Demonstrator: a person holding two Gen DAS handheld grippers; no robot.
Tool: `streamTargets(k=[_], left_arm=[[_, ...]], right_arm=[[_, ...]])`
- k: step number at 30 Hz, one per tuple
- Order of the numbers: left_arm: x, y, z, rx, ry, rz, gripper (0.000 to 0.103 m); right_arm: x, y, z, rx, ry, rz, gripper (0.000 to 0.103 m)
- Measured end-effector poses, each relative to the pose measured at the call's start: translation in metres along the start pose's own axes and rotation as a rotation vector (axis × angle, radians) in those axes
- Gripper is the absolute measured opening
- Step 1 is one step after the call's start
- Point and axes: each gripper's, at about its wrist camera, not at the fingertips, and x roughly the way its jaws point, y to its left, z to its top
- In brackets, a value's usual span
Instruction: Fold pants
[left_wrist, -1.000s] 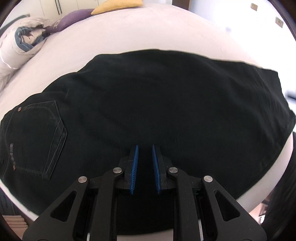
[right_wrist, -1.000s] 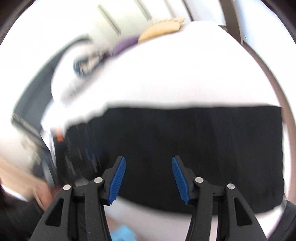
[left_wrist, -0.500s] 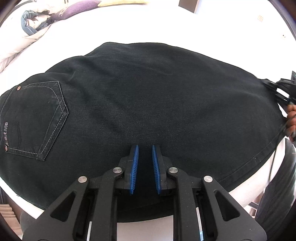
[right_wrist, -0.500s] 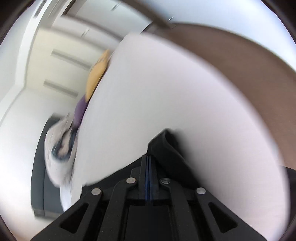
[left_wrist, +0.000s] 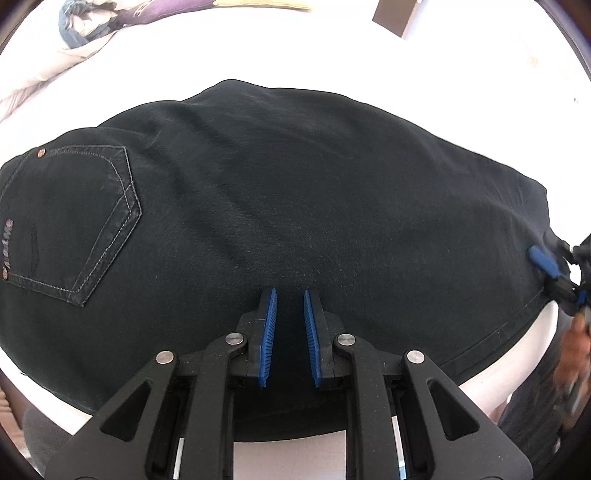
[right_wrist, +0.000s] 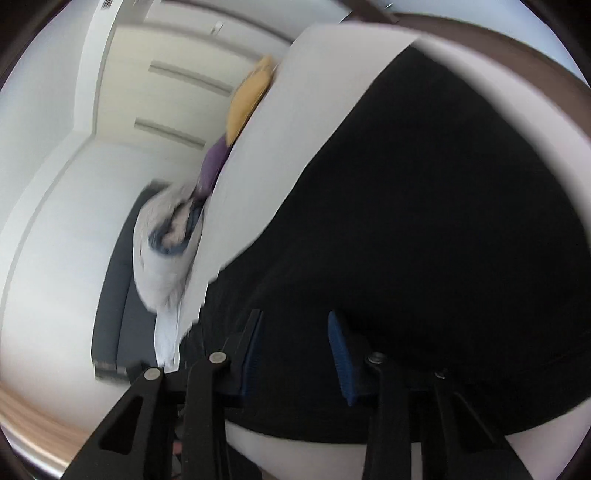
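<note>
Tongs of the left hand (left_wrist: 290, 321) stood nearly closed, a narrow gap between the blue pads, poised over the near long edge of the pants (left_wrist: 295, 203); whether any cloth was pinched between them could not be told from the left wrist view. Tongs of the right hand (right_wrist: 295, 350) were partly apart and opening, with black cloth lying behind and between the pads but not visibly pressed by either; the view was blurred.

The pants lay flat on the white bed (left_wrist: 258, 55), already doubled leg on leg, back pocket (left_wrist: 74, 221) uppermost toward 9 o'clock in the left wrist view and the hem end toward 3 o'clock. Their long axis thus ran from 9 to 3 o'clock across the left tongs' line of sight. In the same view the right tongs (left_wrist: 554, 273) appeared at the hem end, at about 3 o'clock, touching or just beside the cloth.

Judged from this arrangement, the coming move turned on the hem end being carried along the long axis toward the waist at 9 o'clock. The right hand was the nearer to that hem; the left was placed near mid-length, where a crease would fall.

Pillows (left_wrist: 110, 22) lay at 11 o'clock, well apart from the pants.
</note>
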Motion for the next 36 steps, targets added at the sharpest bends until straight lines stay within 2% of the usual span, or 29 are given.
streamTargets(k=[1,2,4,5,6,7,8,10,12,14,15,16,20,24,28,31,36], left_arm=[[0.0,0.003,-0.001,-0.012,-0.008,-0.01,0.016],[-0.001,0.004,-0.002,-0.021,-0.015,-0.019,0.016],[-0.005,0.008,-0.004,-0.036,-0.028,-0.037,0.016],[-0.006,0.01,-0.006,-0.037,-0.032,-0.042,0.016],[-0.009,0.011,-0.006,-0.036,-0.035,-0.044,0.016],[-0.013,0.011,-0.006,-0.034,-0.04,-0.04,0.016],[-0.017,0.012,-0.005,-0.033,-0.049,-0.029,0.017],[-0.034,0.014,-0.001,-0.052,-0.1,-0.047,0.028],[-0.048,0.023,0.002,-0.122,-0.169,-0.121,0.068],[-0.058,0.036,0.004,-0.223,-0.234,-0.184,0.083],[-0.059,0.042,0.006,-0.265,-0.241,-0.199,0.083],[-0.057,0.046,0.008,-0.289,-0.236,-0.21,0.083],[-0.047,0.049,0.008,-0.28,-0.201,-0.219,0.083],[-0.037,0.046,0.001,-0.292,-0.178,-0.278,0.083],[-0.013,0.047,-0.008,-0.321,-0.143,-0.292,0.083],[-0.009,0.054,-0.015,-0.352,-0.161,-0.312,0.083],[-0.005,0.056,-0.012,-0.359,-0.153,-0.312,0.083]], right_arm=[[-0.023,-0.012,0.016,0.026,-0.081,-0.03,0.04],[-0.053,-0.023,0.028,0.047,-0.178,-0.122,0.056],[-0.097,-0.037,0.043,0.114,-0.311,-0.245,0.075],[-0.123,-0.04,0.045,0.15,-0.379,-0.229,0.075],[-0.137,-0.038,0.045,0.15,-0.404,-0.195,0.076],[-0.148,-0.031,0.044,0.136,-0.415,-0.185,0.082],[-0.154,-0.022,0.039,0.11,-0.414,-0.192,0.089],[-0.148,-0.009,0.025,0.082,-0.363,-0.199,0.091],[-0.14,-0.007,0.0,0.119,-0.316,-0.186,0.091],[-0.122,-0.01,-0.02,0.206,-0.278,-0.164,0.091],[-0.107,-0.004,-0.04,0.23,-0.257,-0.171,0.091],[-0.097,-0.006,-0.044,0.237,-0.232,-0.175,0.091],[-0.067,-0.013,-0.053,0.297,-0.165,-0.245,0.09],[-0.069,-0.019,-0.053,0.345,-0.181,-0.198,0.091],[-0.065,-0.024,-0.053,0.387,-0.217,-0.156,0.092],[-0.061,-0.022,-0.044,0.387,-0.235,-0.097,0.091],[-0.046,-0.023,-0.036,0.409,-0.246,-0.004,0.084]])
